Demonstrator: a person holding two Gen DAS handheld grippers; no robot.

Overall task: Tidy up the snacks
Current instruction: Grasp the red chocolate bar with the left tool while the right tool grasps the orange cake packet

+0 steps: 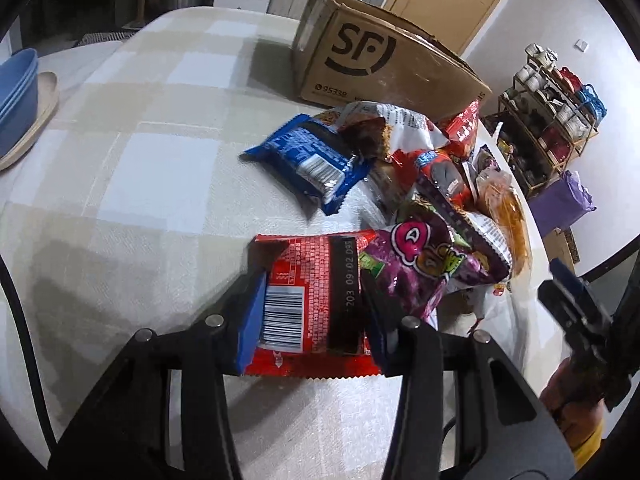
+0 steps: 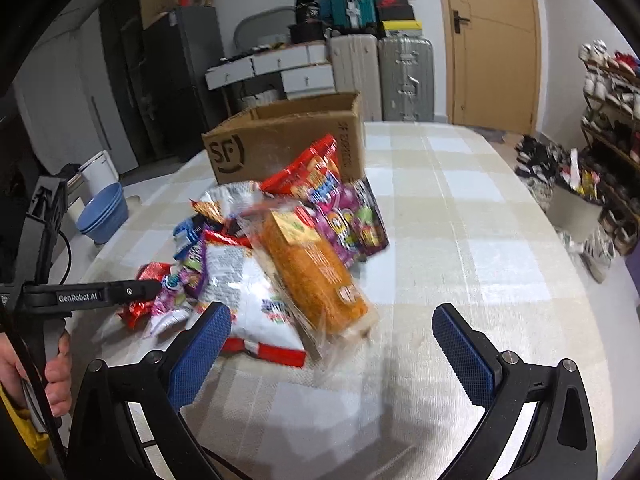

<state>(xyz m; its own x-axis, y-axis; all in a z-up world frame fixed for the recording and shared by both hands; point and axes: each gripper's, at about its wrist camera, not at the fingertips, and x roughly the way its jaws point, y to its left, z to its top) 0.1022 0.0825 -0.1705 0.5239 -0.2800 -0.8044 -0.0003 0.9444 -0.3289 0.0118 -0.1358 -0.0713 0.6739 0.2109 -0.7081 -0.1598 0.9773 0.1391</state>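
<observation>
Desk: cardboard box at the far side; snack pile just before it. My left hand-held gripper at the pile's near left edge, around one packet. Stacked bowls far left.

Left wrist view: red packet partly hidden, its side edges behind the blue pads; small print unreadable. Blue bowls cut off by left edge. Right wrist view: orange pack and purple bag motion-blurred, labels illegible. Hand cut off at left edge. Shoe rack clipped at right edge.
</observation>
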